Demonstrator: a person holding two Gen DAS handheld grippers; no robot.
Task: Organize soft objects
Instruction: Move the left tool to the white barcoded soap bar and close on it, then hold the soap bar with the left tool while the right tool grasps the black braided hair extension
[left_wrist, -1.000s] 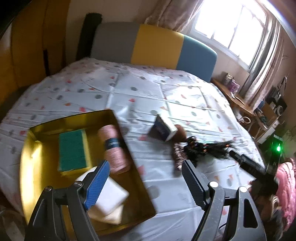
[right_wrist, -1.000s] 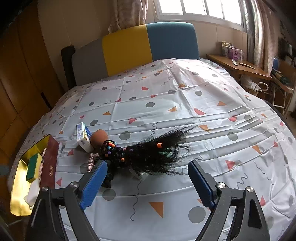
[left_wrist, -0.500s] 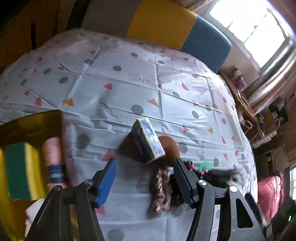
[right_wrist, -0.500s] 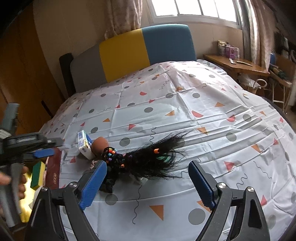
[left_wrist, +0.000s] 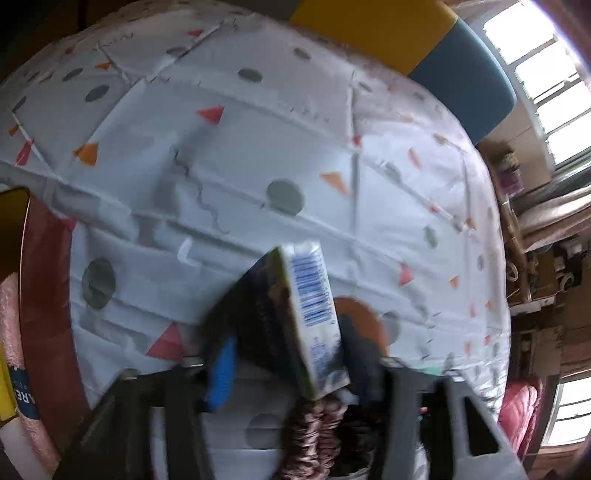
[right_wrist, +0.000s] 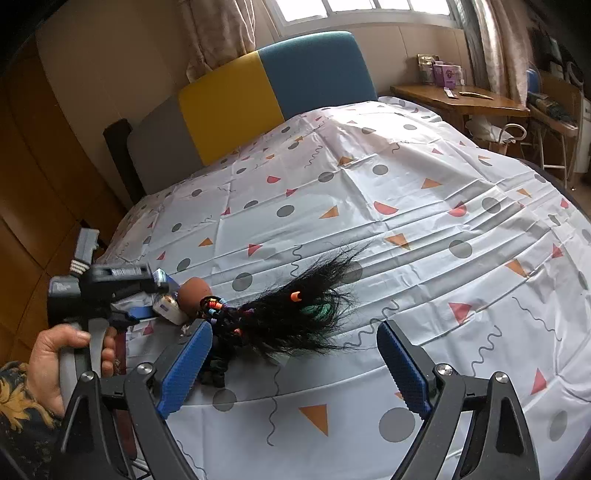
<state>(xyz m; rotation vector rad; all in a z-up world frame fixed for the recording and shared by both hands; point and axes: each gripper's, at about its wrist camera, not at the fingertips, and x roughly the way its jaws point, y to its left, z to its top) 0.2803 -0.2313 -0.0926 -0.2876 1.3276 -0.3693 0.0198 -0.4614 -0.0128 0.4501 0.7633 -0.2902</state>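
The small white-and-blue paper packet with a barcode on its edge (left_wrist: 314, 317) sits between the left gripper's (left_wrist: 295, 369) fingers, tilted up on one corner; the blue-padded finger (left_wrist: 221, 373) stands to one side and the dark one to the other, parted around it, though the blur keeps me from telling whether they press on it yet. I take this for the start of a pick-up, the packet being the nearest loose thing to carry off. Just beyond the fingers a round brown ball (left_wrist: 364, 321) peeks out behind the packet, and below them lies a ruffled pinkish-brown scrunchie (left_wrist: 314, 432). From the other side, the right gripper (right_wrist: 293, 363) hangs with its fingers spread wide and nothing in them, above a tangle of long black hair strung with coloured bands (right_wrist: 291, 314), as if waiting its turn. Everything rests on a bed under a white plastic sheet printed with grey dots and orange triangles (right_wrist: 424, 236). Behind rises a grey, yellow and blue padded headboard (right_wrist: 266, 96), with a wooden side desk (right_wrist: 461, 103) beneath the bright window.
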